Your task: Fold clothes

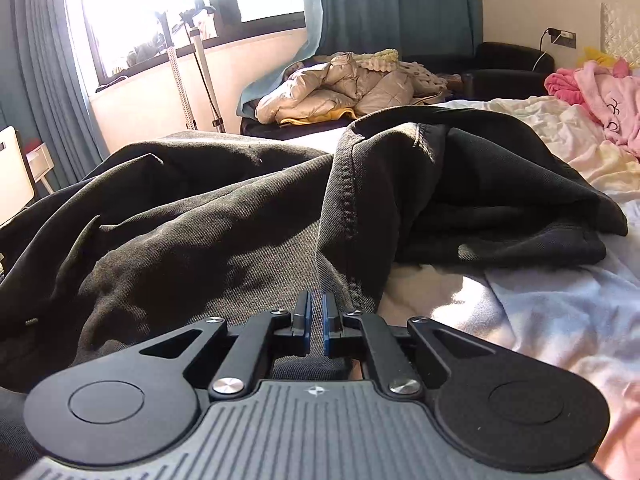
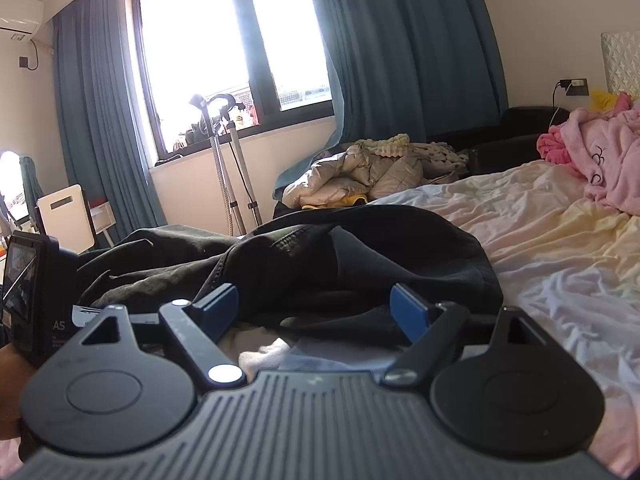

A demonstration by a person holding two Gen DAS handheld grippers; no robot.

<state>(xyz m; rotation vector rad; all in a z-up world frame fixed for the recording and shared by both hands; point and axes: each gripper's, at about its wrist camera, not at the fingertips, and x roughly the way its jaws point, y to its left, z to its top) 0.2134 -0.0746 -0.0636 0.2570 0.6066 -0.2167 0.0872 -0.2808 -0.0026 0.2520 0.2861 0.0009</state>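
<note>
A dark grey-black garment (image 1: 224, 220), like heavy twill trousers with a stitched seam, lies crumpled across the bed. My left gripper (image 1: 317, 316) sits low on its near edge. Its blue pads (image 1: 306, 318) are drawn almost together, with a thin fold of the dark cloth pinched between them. In the right wrist view the same garment (image 2: 360, 248) is heaped just ahead. My right gripper (image 2: 314, 312) stands wide open, its blue pads (image 2: 218, 308) on either side of the garment's near edge and not touching it. At the left edge of that view, the left gripper's body (image 2: 28, 288) shows beside a hand (image 2: 10, 364).
The bed has a rumpled pale sheet (image 2: 540, 240), and a pink robe (image 2: 604, 160) lies at the far right. Behind the bed are a beige puffer jacket pile (image 2: 360, 172), a black armchair (image 2: 516, 132), a stand (image 2: 228, 168) by the window and a white chair (image 2: 64, 216).
</note>
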